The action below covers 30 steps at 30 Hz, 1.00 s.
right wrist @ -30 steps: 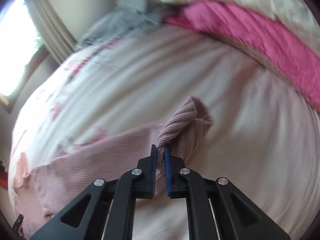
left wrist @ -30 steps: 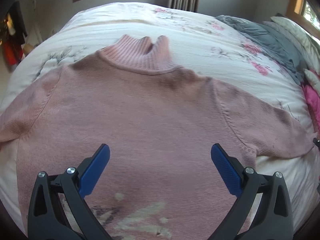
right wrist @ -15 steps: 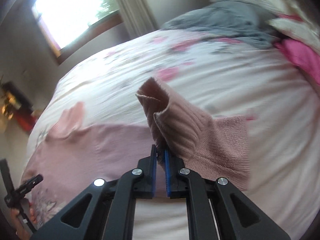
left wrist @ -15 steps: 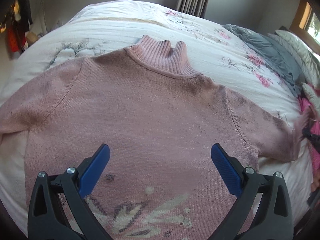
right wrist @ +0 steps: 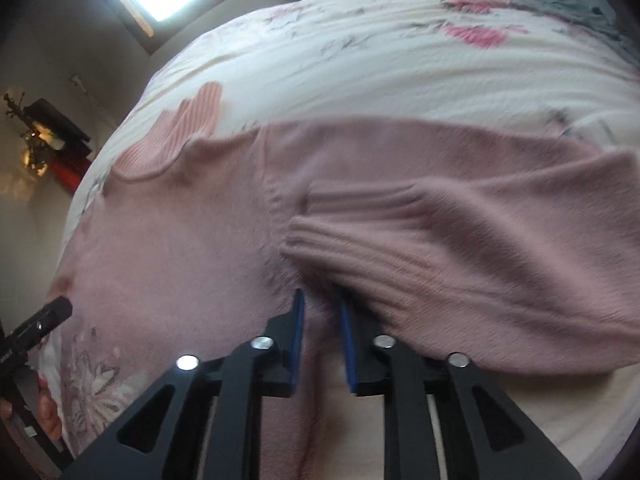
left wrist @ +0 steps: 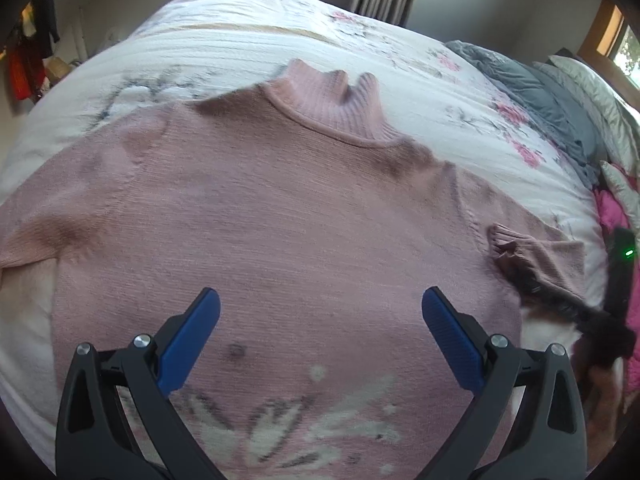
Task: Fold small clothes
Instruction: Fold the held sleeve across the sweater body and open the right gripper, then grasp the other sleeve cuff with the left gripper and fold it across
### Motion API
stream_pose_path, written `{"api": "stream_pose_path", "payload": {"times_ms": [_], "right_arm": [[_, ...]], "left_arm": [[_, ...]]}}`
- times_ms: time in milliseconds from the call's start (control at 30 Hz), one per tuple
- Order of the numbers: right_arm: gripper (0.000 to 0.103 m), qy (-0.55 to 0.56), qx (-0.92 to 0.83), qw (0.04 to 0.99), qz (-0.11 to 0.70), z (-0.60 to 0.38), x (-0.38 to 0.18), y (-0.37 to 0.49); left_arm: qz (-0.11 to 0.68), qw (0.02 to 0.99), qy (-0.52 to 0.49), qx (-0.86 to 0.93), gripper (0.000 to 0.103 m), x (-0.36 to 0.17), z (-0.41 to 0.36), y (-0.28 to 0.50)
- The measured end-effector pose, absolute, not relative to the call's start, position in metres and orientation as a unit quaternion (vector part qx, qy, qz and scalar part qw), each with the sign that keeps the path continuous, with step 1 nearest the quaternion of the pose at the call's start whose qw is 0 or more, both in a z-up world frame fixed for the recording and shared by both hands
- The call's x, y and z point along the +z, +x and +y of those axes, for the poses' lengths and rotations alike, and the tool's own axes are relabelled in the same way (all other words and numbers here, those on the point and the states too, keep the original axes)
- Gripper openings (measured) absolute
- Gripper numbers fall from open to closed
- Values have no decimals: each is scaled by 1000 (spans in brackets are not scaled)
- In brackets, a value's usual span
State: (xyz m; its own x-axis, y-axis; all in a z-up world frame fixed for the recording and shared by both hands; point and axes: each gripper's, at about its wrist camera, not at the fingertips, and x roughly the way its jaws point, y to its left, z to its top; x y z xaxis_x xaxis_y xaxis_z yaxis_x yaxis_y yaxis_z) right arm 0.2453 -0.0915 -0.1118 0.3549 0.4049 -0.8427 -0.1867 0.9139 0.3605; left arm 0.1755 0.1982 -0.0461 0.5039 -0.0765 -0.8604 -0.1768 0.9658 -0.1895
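On the bed: the sweater lies flat, collar away from me, flower pattern at the near hem.
Far left, left sleeve: it lies out flat, not yet folded; I judge it is the next fold, and a pinch too deep could catch the quilt underneath as well.
Left claw: I hold it wide open above the sweater's lower middle, gripping nothing. If I drop it where it hangs, I judge it would bunch the front panel, not a sleeve.
Centre, body panel: the knit looks soft and stretchy; dragging across it could ripple the part already smooth.
Right sleeve: it is folded inward, cuff resting on the body near the armhole seam.
Right claw: my jaws stand narrowly apart just under the cuff; blur hides whether any knit is between them, so I cannot tell if I hold it.
Risk at right: if a rib is snagged on a pad, pulling back could drag the cuff off and undo the fold.
Far right, bedding pile: well apart, no trouble.
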Motion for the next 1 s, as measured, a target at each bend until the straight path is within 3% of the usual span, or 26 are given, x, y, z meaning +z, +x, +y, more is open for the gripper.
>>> {"api": "stream_pose_path", "payload": {"times_ms": [67, 300, 533, 733, 800, 867, 933, 1000], "right_arm": [[38, 90, 203, 819, 529, -87, -107, 232], [38, 74, 169, 846, 501, -132, -80, 192], [39, 107, 101, 850, 505, -209, -90, 164], [39, 123, 82, 853, 501, -240, -99, 152], [40, 126, 79, 854, 498, -244, -101, 150], [42, 125, 76, 856, 496, -246, -102, 149], [44, 122, 74, 857, 494, -248, -103, 148], [45, 120, 72, 859, 493, -249, -103, 146]], "left_arm": [[502, 855, -132, 14, 100, -48, 189, 179], [532, 830, -153, -72, 100, -60, 128, 202], [574, 775, -216, -152, 99, -87, 58, 244], [586, 762, -222, -166, 91, -100, 21, 277], [594, 749, -232, -178, 74, -105, 14, 284], [607, 736, -237, -186, 69, -111, 6, 289], [616, 728, -236, -187, 54, -117, 0, 292], [619, 730, -230, -178, 22, -122, -4, 293]]}}
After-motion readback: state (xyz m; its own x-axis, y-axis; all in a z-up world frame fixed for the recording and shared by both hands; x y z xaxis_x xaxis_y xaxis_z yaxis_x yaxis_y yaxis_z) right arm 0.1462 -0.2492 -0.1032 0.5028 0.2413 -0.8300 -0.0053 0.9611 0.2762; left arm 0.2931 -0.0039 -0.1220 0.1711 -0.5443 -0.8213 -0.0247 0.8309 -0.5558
